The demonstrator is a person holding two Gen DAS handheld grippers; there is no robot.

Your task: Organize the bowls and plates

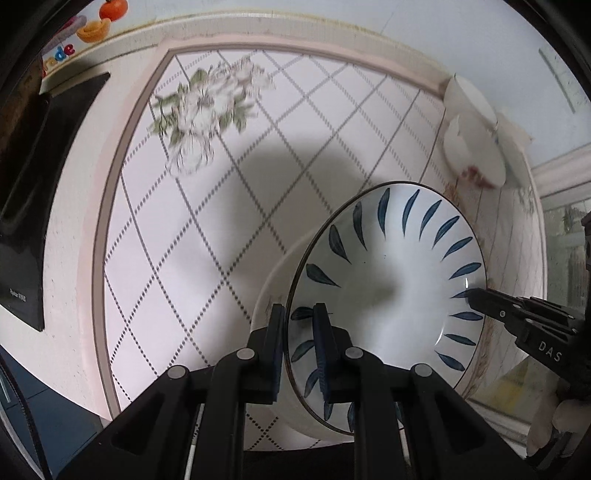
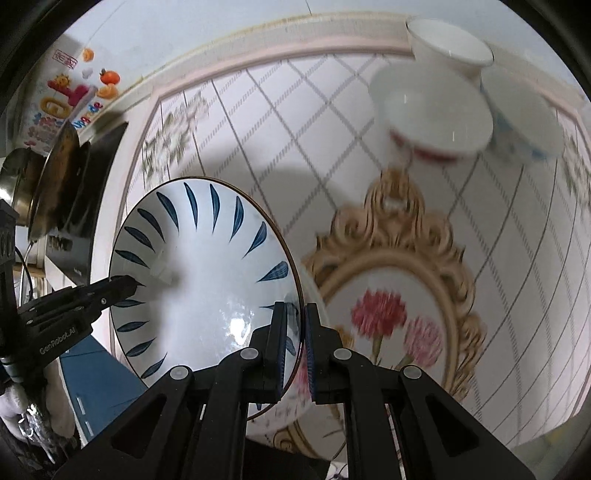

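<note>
A wide white bowl with blue leaf strokes (image 1: 391, 280) hangs above the tiled counter, held from both sides. My left gripper (image 1: 299, 321) is shut on its left rim, one finger inside and one outside. My right gripper (image 2: 295, 321) is shut on the opposite rim of the same bowl (image 2: 199, 277). Each gripper shows in the other's view: the right one (image 1: 476, 295) at the bowl's far edge, the left one (image 2: 129, 284) likewise. Three white bowls (image 2: 432, 110) stand together at the counter's back right corner, one with a red band, also seen small in the left wrist view as white bowls (image 1: 476, 140).
The counter (image 1: 258, 155) has white diamond-patterned tiles with flower prints and a gold-framed flower picture (image 2: 399, 295). A black stove top (image 1: 44, 184) lies at the left with a metal pan (image 2: 55, 177) on it. A wall (image 1: 369, 22) rises behind. A gloved hand (image 2: 22, 406) holds the left gripper.
</note>
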